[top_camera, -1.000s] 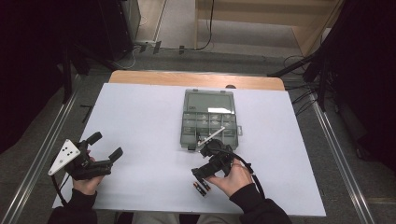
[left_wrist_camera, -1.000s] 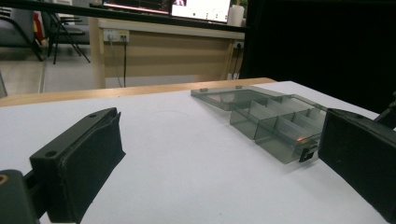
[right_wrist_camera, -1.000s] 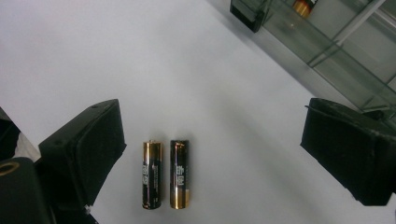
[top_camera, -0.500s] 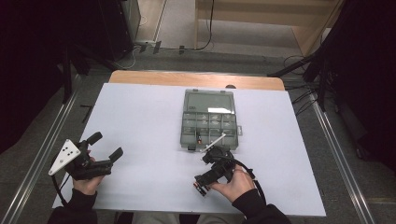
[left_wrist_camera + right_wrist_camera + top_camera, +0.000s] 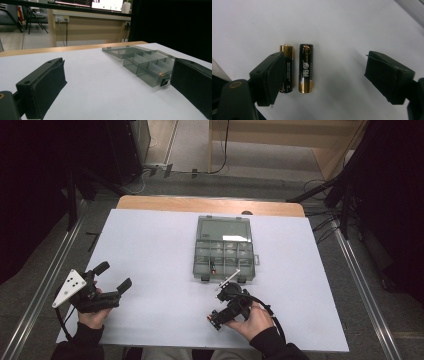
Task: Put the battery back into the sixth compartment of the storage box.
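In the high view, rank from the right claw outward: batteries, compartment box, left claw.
1. Two black-and-gold batteries, on the white table right beneath the right claw.
2. Clear grey plastic compartment box, just beyond, lid open.
3. Left claw, far across the table.

High view: fixed overhead, faces forward and down across the white table sheet (image 5: 150,250), whole table at a distance. Left gripper view: low, near level, looks across the sheet to the smoky clear-plastic compartment box (image 5: 147,62), which the high view shares. Right gripper view: close, straight down on two black-and-gold cylindrical batteries (image 5: 306,68).
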